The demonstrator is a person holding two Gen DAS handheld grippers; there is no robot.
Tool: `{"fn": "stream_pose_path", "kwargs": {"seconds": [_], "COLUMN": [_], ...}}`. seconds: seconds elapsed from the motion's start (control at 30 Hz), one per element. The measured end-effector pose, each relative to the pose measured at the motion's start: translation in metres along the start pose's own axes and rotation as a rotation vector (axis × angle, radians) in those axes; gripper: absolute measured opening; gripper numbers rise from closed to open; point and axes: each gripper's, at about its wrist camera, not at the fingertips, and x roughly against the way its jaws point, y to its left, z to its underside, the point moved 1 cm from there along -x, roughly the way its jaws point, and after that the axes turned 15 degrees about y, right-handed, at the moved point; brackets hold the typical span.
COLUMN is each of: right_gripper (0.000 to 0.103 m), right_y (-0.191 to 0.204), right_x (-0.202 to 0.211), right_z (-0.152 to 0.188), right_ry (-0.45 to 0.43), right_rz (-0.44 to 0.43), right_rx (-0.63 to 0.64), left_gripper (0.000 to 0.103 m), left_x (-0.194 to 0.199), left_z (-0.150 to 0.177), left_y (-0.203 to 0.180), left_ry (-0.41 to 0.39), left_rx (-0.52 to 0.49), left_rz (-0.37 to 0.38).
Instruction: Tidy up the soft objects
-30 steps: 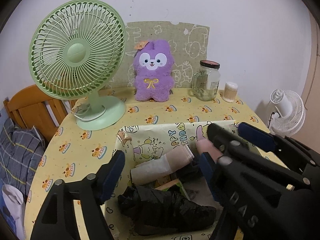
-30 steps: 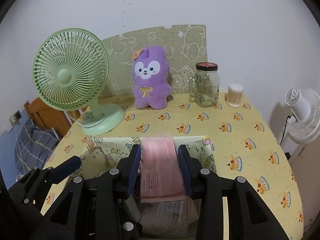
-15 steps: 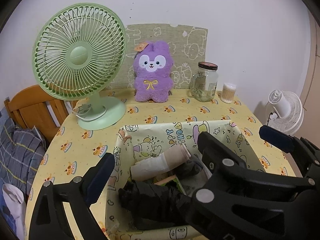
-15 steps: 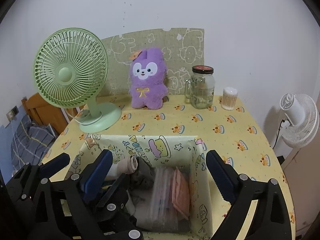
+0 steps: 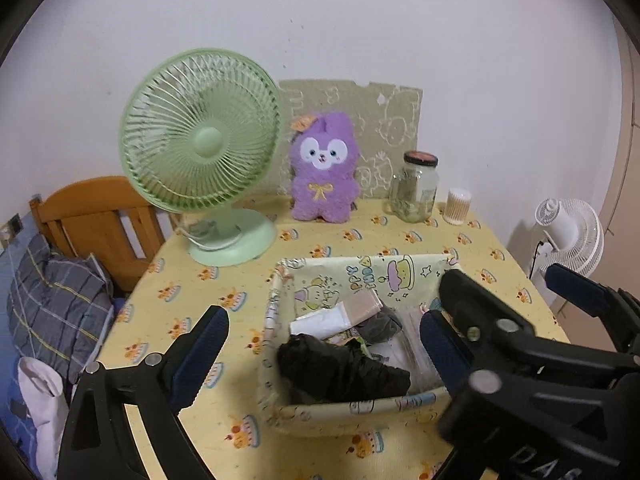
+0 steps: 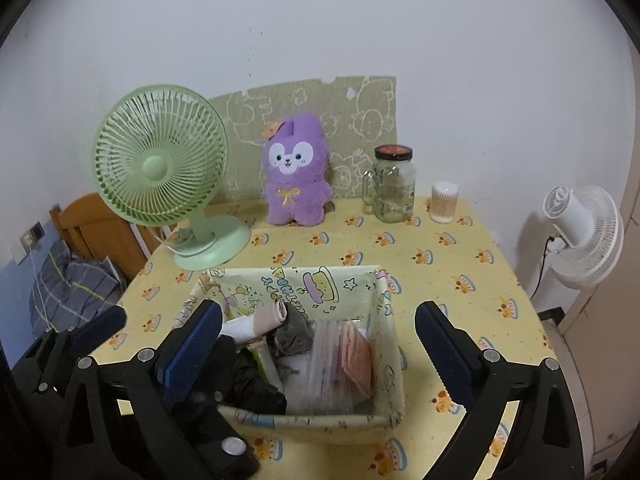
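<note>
A yellow cartoon-print fabric box (image 6: 304, 416) (image 5: 280, 296) stands on the table's near part. It holds a black bundle (image 5: 340, 368), a white and beige roll (image 5: 340, 314) (image 6: 264, 316), a grey cloth (image 6: 294, 330) and a pink packet (image 6: 354, 354) in clear wrap. My left gripper (image 5: 324, 344) is open and empty above the box. My right gripper (image 6: 316, 344) is open and empty, also above the box. The right gripper's fingers (image 5: 576, 288) show at the right of the left wrist view.
A green fan (image 6: 160, 172), a purple plush rabbit (image 6: 294, 180), a glass jar (image 6: 392, 184) and a cotton swab tub (image 6: 443, 202) stand at the table's far side. A white fan (image 6: 584, 232) is on the right; a wooden chair (image 5: 96, 216) with plaid cloth is on the left.
My right gripper opened and let the pink packet go into the box. Both grippers have pulled back and up from the box.
</note>
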Motion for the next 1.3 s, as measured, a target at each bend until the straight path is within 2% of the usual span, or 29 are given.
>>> {"fn": "stream_pose_path", "kwargs": {"seconds": [0.43,0.67,1.0,1.3], "right_gripper": [0.099,0.099,0.099,0.099], "right_y": [0.002,-0.003,-0.016,-0.025], "right_x": [0.086,0.126,0.168,0.177], "right_z": [0.031,0.053,0.081,0.106], "right_ry": [-0.097,-0.120,-0.164,-0.147], "right_rz": [0.073,0.063,0.105,0.096], "right_rx": [0.044,0.024,0.003,-0.028], "left_gripper": [0.098,0.099,0.102,0.102], "left_x": [0.077,0.113,0.140,0.147], "left_z": [0.032,0.052,0.076,0.100], "left_y": [0.001,0.001,0.013,0.019], "left_ry": [-0.096,-0.128,-0.154,-0.153], "left_rx": [-0.035,-0.037,0.009,0.023], "left_rz": [-0.022,0.012,0.006,-0.003]}}
